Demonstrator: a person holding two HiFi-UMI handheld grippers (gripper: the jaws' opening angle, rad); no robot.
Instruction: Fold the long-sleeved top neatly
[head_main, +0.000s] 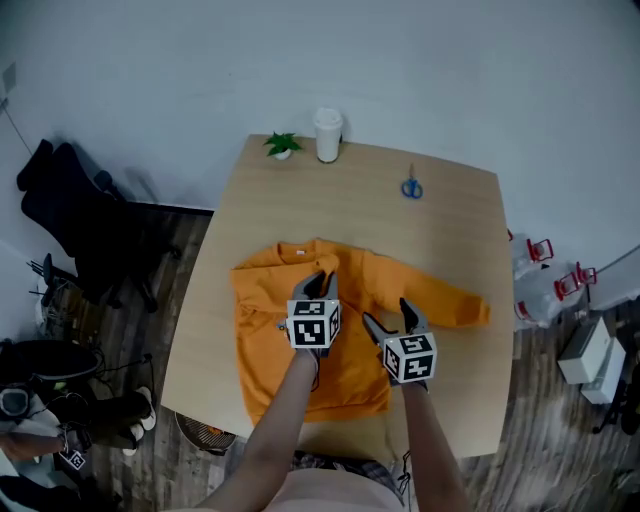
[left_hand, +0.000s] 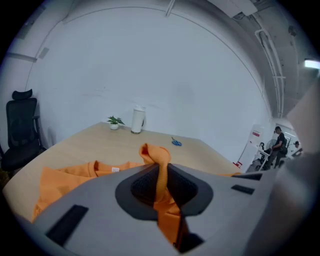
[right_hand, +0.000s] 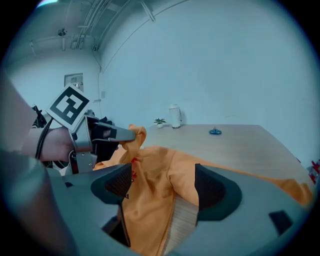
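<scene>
Inspection from the remote station, head view as reference, table centre as dial.

1. Task item: the orange long-sleeved top (head_main: 262, 305) lies on the wooden table (head_main: 360, 215), over the near half, from centre toward 6 o'clock. Its collar faces 12 o'clock. One sleeve (head_main: 455, 300) runs out flat toward 3 o'clock. The hem sits near the table edge at 6 o'clock.

2. Left gripper (head_main: 323, 281): I find it over the chest of the top, just past centre. In its own view the left gripper's (left_hand: 161, 171) tongs are pressed together, pinching a narrow bunch of orange cloth that stands up in a knot above the pads. The rest of the garment (left_hand: 62, 177) spreads toward 9 o'clock in that view.

3. Right gripper (head_main: 389, 318): just beside the left one, at its 4 o'clock. In its own view the right gripper's (right_hand: 165, 189) tongs stand spread wide. Orange fabric (right_hand: 150, 210) lies between and below them, but I see neither pad pressing on it. The same view shows the left gripper (right_hand: 112, 134) at 10 o'clock, with cloth in its tip.

4. Other items: small potted plant (head_main: 282, 145) and white cup (head_main: 328, 135) at the table's far edge near 11 to 12 o'clock; blue scissors (head_main: 412, 187) at 1 o'clock, well apart from the top. A black office chair (head_main: 80, 215) stands off the table at 9 o'clock.
</scene>
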